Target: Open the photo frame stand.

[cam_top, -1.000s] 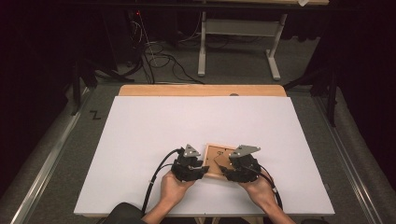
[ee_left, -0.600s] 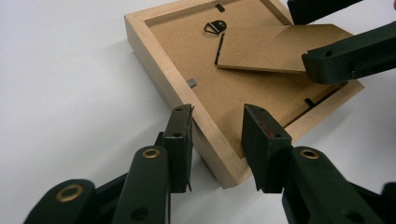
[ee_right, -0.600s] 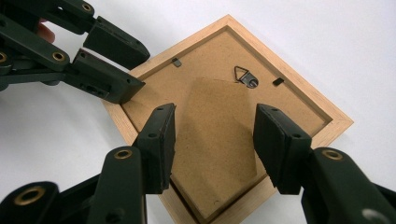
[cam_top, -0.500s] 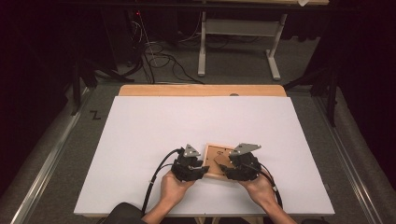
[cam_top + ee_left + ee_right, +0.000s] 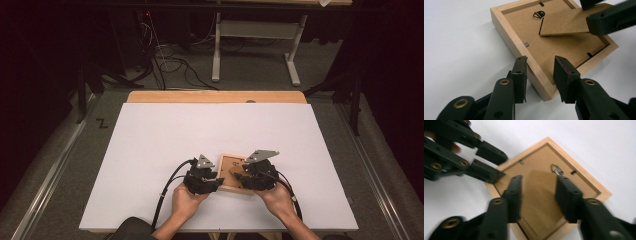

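Wooden picture frame (image 5: 234, 173) lies face down on the white counter (image 5: 150, 150), near my edge, between my two hands. My left gripper (image 5: 539, 75) straddles the frame's near side rail, one jaw outside the wood and one inside on the backing, pads seeming to press on it. My right gripper (image 5: 539, 195) has just been closing; its jaws stand either side of the raised fibreboard stand (image 5: 566, 22), not pressing it. Beyond, a metal hanger (image 5: 538, 14) sits on the backing.

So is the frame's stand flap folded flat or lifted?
Lifted: the flap tilts up off the frame's backing, with a shadowed gap under its free edge.
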The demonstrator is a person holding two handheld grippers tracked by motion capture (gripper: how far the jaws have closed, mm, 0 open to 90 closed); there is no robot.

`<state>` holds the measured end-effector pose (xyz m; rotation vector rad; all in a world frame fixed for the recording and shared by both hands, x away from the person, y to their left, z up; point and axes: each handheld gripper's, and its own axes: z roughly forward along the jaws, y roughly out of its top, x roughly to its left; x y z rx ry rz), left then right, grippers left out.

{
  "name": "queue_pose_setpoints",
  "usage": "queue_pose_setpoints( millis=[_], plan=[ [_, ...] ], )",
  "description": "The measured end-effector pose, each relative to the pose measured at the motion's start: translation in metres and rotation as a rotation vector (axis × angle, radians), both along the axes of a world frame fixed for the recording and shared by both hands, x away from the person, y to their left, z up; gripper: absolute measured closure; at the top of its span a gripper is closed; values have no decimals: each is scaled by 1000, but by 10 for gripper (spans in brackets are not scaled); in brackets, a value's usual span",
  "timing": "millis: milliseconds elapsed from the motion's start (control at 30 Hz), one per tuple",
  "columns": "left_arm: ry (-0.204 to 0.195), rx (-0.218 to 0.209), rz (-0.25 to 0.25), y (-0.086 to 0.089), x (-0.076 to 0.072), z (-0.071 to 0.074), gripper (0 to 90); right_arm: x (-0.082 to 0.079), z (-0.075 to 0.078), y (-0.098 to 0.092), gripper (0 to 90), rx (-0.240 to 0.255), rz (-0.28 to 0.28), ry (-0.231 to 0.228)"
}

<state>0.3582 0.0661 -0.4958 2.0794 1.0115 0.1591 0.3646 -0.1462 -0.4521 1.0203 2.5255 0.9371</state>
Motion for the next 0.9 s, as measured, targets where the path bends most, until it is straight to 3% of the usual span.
queue_pose_setpoints(
  millis=[67,267,400,767,900],
  plan=[
    [0,-1,0,0,0,0,629,0,0,3,608,-21,-6,-20],
    [0,-1,-1,0,0,0,628,-1,1,1,577,4,-15,-22],
    [0,-1,0,0,0,0,628,-6,5,-10,550,15,-14,-36],
    [2,-4,2,0,0,0,626,-24,5,-40,538,86,-21,-5],
    [3,-6,2,0,0,0,626,-29,3,-43,568,80,-12,0]
  ],
)
